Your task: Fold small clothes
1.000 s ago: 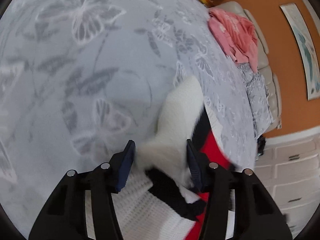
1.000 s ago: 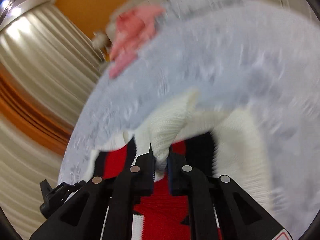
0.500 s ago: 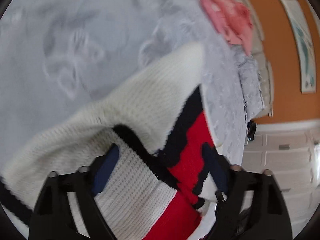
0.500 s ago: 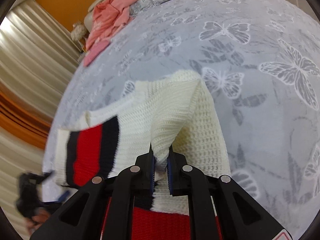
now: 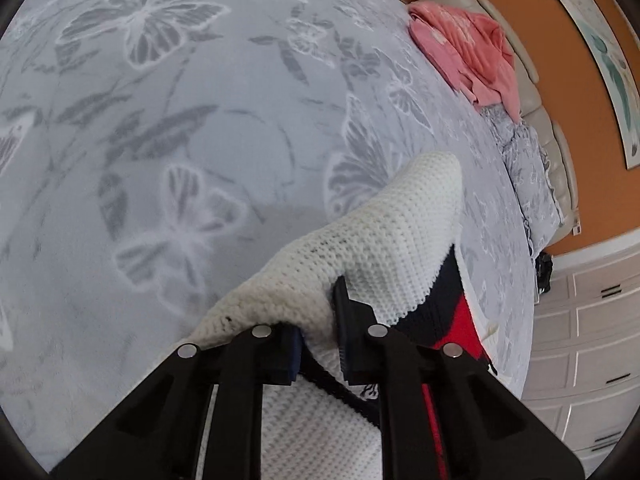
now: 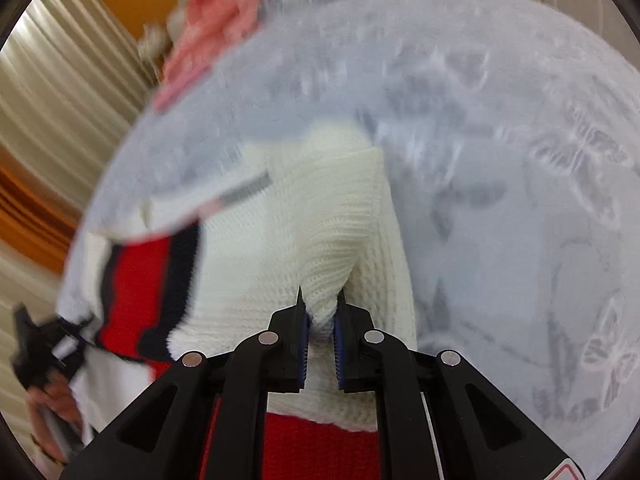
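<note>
- Knitwear mid-fold: a small white sweater with red and navy stripes lies on a grey butterfly-print bedspread, its upper white edge lifted off the cloth by both tools.
- The left gripper is clamped on a bunched white fold near the navy stripe; the right gripper is pinched tight on another ridge of the same white knit, jaws nearly touching through the fabric.
- Seen from the right wrist, the left-hand tool and the person's hand appear at the far left edge, beside the red stripe, though motion blur smears that side.
- Handling, as a judgement: the chunky knit looks soft, light and floppy, with enough texture to resist slipping; it will sag between the two holds, so the edge is best taken at spaced points and laid down flat rather than dropped.
- Against half a second ago: the left jaws, then wide apart over the stripes, have closed on the white fold, and the sharp right-wrist view has gone blurred, suggesting that hand is swinging the edge.
- A pink garment sits heaped on a pale sofa beyond the bed, below an orange wall.
</note>
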### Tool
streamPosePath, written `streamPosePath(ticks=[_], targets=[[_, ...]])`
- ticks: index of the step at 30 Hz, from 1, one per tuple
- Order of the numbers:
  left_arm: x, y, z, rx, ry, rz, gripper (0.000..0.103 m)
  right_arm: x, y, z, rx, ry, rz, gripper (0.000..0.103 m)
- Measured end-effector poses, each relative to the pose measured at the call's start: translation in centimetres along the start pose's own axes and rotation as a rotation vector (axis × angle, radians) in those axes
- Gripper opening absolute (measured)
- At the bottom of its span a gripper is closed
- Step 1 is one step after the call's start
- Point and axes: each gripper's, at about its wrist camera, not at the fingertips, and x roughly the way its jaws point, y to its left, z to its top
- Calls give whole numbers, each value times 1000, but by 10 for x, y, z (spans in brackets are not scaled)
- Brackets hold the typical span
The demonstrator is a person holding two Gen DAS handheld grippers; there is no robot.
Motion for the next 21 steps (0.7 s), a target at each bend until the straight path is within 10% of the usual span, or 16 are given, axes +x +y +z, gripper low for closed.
streamPosePath(ticks=[7, 12, 16, 21], targets=[[-1, -2, -8, 80, -52, 38, 13, 7, -5, 0, -22, -6, -4, 8], [-16, -8, -12, 146, -27, 5, 16, -37, 9, -17, -65, -47, -96, 34], [-62, 1, -31, 278, 15, 28, 55, -90, 0, -72, -101, -42, -94, 51], [-135, 47, -68, 403, 77, 93, 74, -141, -33, -175, -34, 120, -27, 58]])
